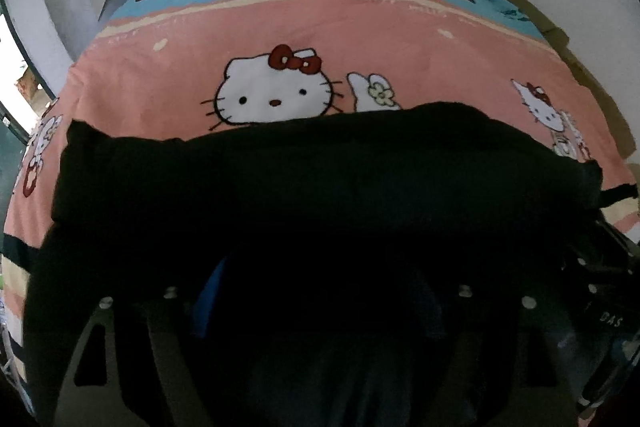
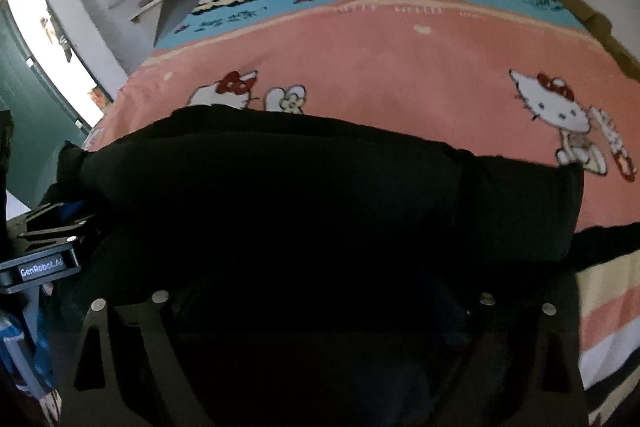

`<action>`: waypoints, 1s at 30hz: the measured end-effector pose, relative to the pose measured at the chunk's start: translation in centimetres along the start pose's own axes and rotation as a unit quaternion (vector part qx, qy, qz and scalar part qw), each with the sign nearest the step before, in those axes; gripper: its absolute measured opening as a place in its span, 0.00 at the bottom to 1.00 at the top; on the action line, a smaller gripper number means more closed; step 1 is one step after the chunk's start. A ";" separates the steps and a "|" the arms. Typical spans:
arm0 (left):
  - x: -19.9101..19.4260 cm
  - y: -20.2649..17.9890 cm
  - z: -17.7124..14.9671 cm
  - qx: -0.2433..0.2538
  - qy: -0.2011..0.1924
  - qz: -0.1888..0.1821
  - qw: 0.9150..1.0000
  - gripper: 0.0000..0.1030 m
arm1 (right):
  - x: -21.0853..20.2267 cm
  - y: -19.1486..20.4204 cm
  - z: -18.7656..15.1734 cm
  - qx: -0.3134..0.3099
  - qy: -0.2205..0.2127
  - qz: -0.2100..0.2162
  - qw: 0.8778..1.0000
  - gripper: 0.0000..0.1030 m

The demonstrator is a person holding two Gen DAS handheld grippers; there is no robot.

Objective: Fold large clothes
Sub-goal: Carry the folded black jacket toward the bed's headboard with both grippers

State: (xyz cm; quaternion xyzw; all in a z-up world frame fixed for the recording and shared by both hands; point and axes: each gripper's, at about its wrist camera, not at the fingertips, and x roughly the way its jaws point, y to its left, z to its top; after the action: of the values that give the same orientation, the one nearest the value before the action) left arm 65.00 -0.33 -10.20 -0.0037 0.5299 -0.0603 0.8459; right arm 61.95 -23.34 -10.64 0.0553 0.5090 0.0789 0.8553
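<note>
Two handheld tools work over a bed (image 1: 280,27) covered in a pink cartoon-cat sheet. A large black garment (image 1: 320,179) lies across the near part of the bed, spread wide from left to right, its far edge forming a thick, rounded fold line. The garment drapes over the front of both cameras, so the left tool (image 1: 316,327) and the right tool (image 2: 320,339) are mostly buried in dark cloth; whether either is open or clamped on fabric cannot be told. In the right view, the left tool's body shows at the near left edge. This looks like a mid-fold step, with the near edge being carried toward the far side. The next move likely calls for laying the cloth down evenly, both sides level, then letting go.
</note>
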 end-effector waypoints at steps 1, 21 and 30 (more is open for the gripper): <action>0.4 -0.2 0.1 0.001 -0.001 0.003 1.000 0.79 | 0.5 -0.2 0.0 0.002 0.001 0.000 1.000 0.88; -3.6 1.0 -1.8 0.009 -0.051 0.014 0.999 0.80 | -0.8 -0.6 -1.2 0.009 -0.030 0.017 0.999 0.89; -2.7 7.2 -4.3 -0.060 -0.043 0.036 0.997 0.80 | -3.4 -3.4 -3.0 0.015 -0.038 -0.004 0.999 0.89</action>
State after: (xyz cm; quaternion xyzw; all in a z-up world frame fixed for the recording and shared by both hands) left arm 60.67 7.37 -10.13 -0.0377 0.4955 0.0022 0.8678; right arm 57.94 -27.27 -9.73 0.0688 0.4771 0.0658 0.8737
